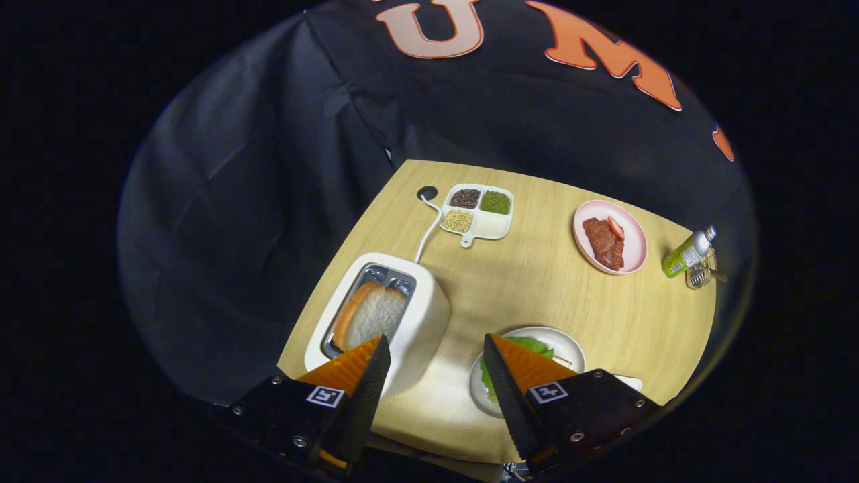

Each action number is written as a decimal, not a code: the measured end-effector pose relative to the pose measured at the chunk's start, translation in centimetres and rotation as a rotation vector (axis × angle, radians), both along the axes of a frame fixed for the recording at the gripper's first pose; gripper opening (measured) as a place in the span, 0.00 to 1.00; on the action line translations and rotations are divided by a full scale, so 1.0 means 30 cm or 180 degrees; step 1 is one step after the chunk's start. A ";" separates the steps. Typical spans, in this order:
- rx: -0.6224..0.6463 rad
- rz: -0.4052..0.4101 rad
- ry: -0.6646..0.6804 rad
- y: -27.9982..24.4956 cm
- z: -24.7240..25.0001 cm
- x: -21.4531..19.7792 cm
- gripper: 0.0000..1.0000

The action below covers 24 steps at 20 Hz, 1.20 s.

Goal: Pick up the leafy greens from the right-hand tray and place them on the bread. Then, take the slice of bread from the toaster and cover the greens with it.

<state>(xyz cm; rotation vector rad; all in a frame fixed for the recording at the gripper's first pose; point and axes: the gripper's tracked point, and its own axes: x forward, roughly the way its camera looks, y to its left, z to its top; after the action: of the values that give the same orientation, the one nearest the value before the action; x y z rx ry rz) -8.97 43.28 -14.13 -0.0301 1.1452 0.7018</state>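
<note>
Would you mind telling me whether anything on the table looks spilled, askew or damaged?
Nothing stands out: the bread slice sits in the toaster, the leafy greens lie on the white plate, and the open gripper holds nothing.

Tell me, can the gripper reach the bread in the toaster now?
Probably yes. The gripper is open and holds nothing, and the bread stands up out of the toaster slot with nothing over it.

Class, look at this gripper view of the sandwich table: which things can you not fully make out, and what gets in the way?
- Bread under the leafy greens on the white plate: hidden by the greens and a finger of the open gripper.
- Bread slice in the toaster: lower part hidden in the slot.
- Green bottle label: too small.
- Divided tray contents: too small to identify.
</note>
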 end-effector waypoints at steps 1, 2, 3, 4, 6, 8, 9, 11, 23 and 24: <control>-0.0047 0.0043 -0.0042 0.029 0.014 0.005 0.84; -0.0068 0.0099 -0.0060 0.063 0.027 -0.002 0.84; -0.0085 0.0144 -0.0050 0.097 0.035 -0.010 0.85; -0.0093 0.0188 -0.0034 0.133 0.040 -0.017 0.84; -0.0151 0.0256 -0.0012 0.190 0.037 -0.022 0.84; -0.0259 0.0316 0.0011 0.232 0.007 -0.030 0.84; -0.0298 0.0325 0.0037 0.251 -0.009 -0.038 0.84; -0.0443 0.0344 0.0059 0.262 -0.050 -0.039 0.84; -0.0767 0.0258 0.0380 0.256 -0.194 -0.056 0.19; -0.0705 0.0215 0.0445 0.251 -0.188 -0.060 0.15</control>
<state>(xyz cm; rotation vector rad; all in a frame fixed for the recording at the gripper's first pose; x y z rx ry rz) -10.77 50.81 -19.77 -0.2103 1.3577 0.6414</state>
